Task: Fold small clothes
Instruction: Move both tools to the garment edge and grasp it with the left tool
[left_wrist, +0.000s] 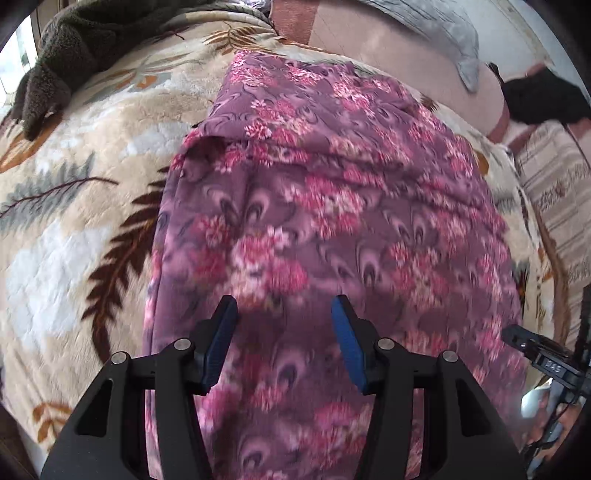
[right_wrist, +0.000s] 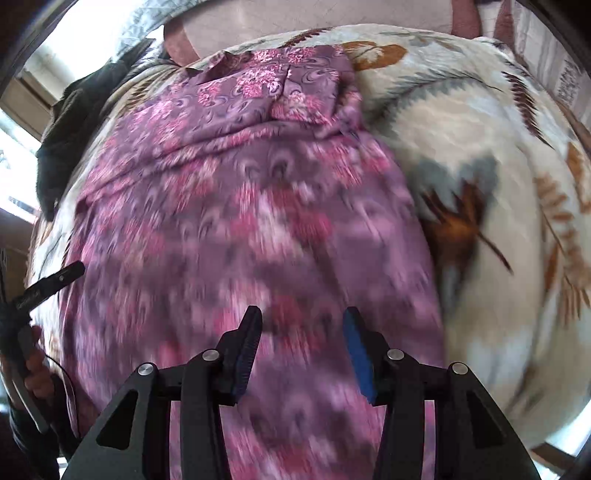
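Lying lengthwise away, collar far: floral garment (left_wrist: 332, 206); left gripper (left_wrist: 284, 343), right gripper (right_wrist: 301, 350) released.

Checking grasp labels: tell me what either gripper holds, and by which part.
Nothing. The left gripper and right gripper are both open above the garment, with no cloth between their fingers.

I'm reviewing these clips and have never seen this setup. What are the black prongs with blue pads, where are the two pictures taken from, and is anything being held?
No robot here: a person carries a hand-held gripper in each hand, each with a fisheye camera looking along its jaws. One picture is from the left gripper, the other from the right gripper. Both hover with jaws open, holding nothing, above a purple flowered garment spread on a leaf-patterned blanket. A dark fuzzy garment lies at the far edge.
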